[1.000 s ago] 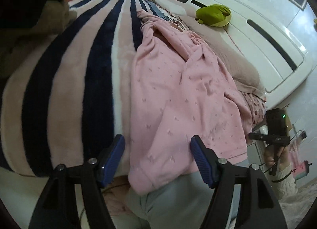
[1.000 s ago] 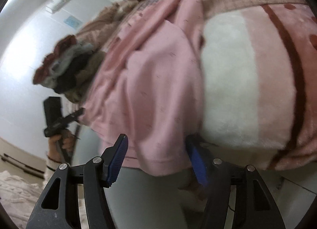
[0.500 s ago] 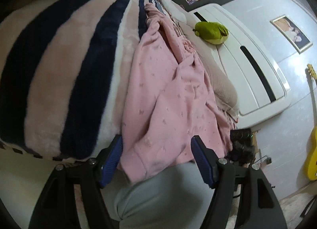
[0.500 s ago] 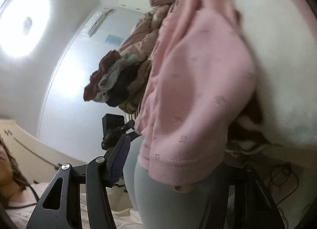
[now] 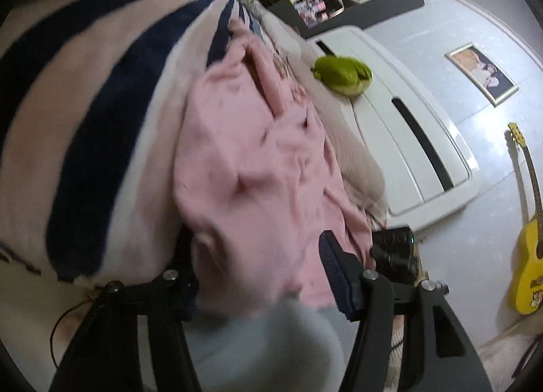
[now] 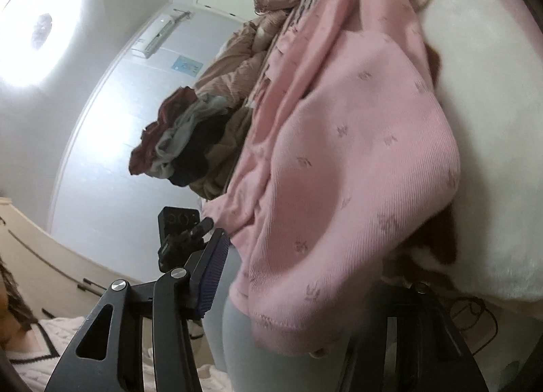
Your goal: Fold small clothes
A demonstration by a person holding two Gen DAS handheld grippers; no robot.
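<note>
Both grippers, left gripper (image 5: 258, 276) and right gripper (image 6: 298, 276), had jaws wide open around the pink top's (image 5: 258, 168) hem, gripping nothing; I'd push deeper before closing.

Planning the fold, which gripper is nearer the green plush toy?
Right, probably: right gripper at the pink garment corner beside the headboard bearing the green plush toy; left gripper by the striped blanket.
</note>
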